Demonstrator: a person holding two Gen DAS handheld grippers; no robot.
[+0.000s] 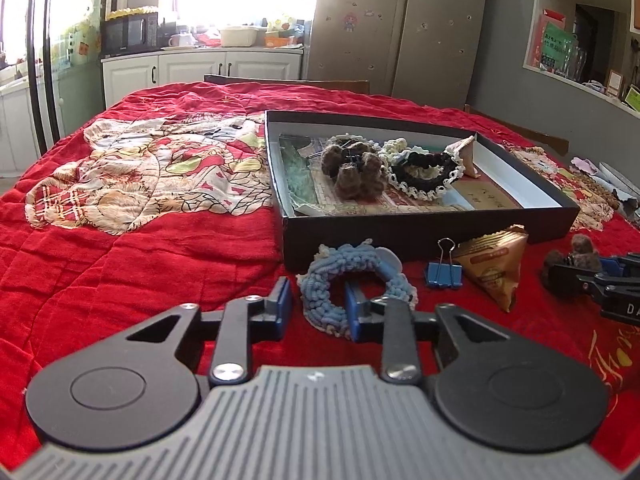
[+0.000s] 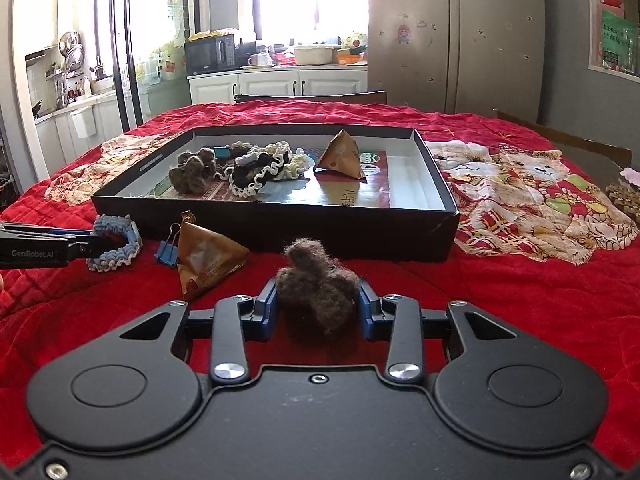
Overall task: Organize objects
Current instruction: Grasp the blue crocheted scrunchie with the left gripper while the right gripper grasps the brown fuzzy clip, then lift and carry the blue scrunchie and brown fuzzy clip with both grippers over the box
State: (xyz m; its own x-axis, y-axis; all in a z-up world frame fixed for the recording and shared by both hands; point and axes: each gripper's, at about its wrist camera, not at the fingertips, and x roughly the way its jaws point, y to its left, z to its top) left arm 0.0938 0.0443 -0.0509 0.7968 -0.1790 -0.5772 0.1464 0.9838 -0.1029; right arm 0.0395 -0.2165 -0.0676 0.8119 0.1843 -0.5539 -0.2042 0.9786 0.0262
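A black shallow box (image 1: 420,236) (image 2: 280,232) lies on the red quilt and holds a brown fuzzy hair tie (image 1: 354,170), a black and cream scrunchie (image 1: 424,176) and a tan pyramid packet (image 2: 342,156). My left gripper (image 1: 318,308) is open around the left side of a blue knitted scrunchie (image 1: 320,292) (image 2: 116,248); one finger sits inside its ring. My right gripper (image 2: 318,310) is shut on a second brown fuzzy hair tie (image 2: 316,284) (image 1: 572,258) in front of the box.
A blue binder clip (image 1: 443,270) (image 2: 168,250) and another tan pyramid packet (image 1: 496,270) (image 2: 208,258) lie on the quilt between the grippers. Loose items (image 1: 608,184) lie at the quilt's far right. Chair backs and kitchen cabinets stand behind the table.
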